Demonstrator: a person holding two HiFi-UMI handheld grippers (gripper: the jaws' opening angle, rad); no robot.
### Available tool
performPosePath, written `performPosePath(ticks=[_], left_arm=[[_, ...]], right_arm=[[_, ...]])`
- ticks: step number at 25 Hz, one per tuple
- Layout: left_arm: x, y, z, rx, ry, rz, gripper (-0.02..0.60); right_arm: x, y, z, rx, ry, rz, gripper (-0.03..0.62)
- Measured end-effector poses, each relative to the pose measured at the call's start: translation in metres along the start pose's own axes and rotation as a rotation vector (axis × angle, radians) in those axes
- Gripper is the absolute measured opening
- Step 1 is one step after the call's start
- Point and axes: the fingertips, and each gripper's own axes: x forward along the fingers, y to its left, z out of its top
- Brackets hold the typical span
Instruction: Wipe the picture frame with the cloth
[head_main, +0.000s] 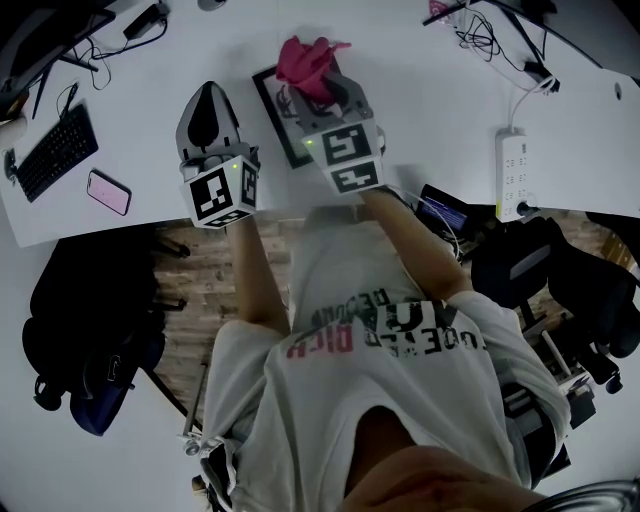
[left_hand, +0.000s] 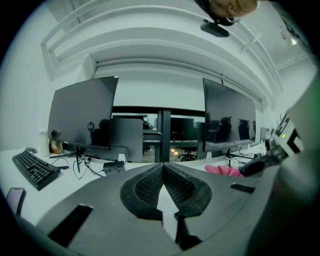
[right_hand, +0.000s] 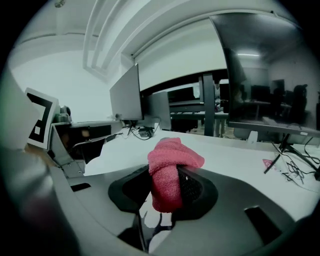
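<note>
In the head view the picture frame (head_main: 272, 102), black-edged, lies flat on the white desk (head_main: 430, 90), mostly covered by my right gripper (head_main: 318, 82). That gripper is shut on a bunched pink cloth (head_main: 306, 58), which sticks out past its tips over the frame. The right gripper view shows the cloth (right_hand: 170, 175) clamped between the two dark pads. My left gripper (head_main: 209, 100) hovers over bare desk just left of the frame, its jaws closed tip to tip with nothing in them (left_hand: 162, 169). From the left gripper view the cloth (left_hand: 222, 170) shows to the right.
A keyboard (head_main: 58, 150) and a pink phone (head_main: 108, 190) lie at the desk's left. A white power strip (head_main: 512, 175) and cables (head_main: 480, 35) sit to the right. Monitors (left_hand: 82, 117) stand along the far side. A backpack (head_main: 95, 340) and office chair (head_main: 560, 290) are on the floor.
</note>
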Motion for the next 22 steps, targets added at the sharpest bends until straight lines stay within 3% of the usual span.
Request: performPosePath(ticks=[11, 22], left_arm=[[-0.005, -0.022, -0.003, 0.006, 0.003, -0.010, -0.003], [-0.014, -0.031, -0.009, 0.007, 0.016, -0.002, -0.003]], right_arm=[[-0.043, -0.068, -0.026, 0.087, 0.026, -0.142, 0.115], [-0.036, -0.052, -0.060, 0.077, 0.093, -0.092, 0.115]])
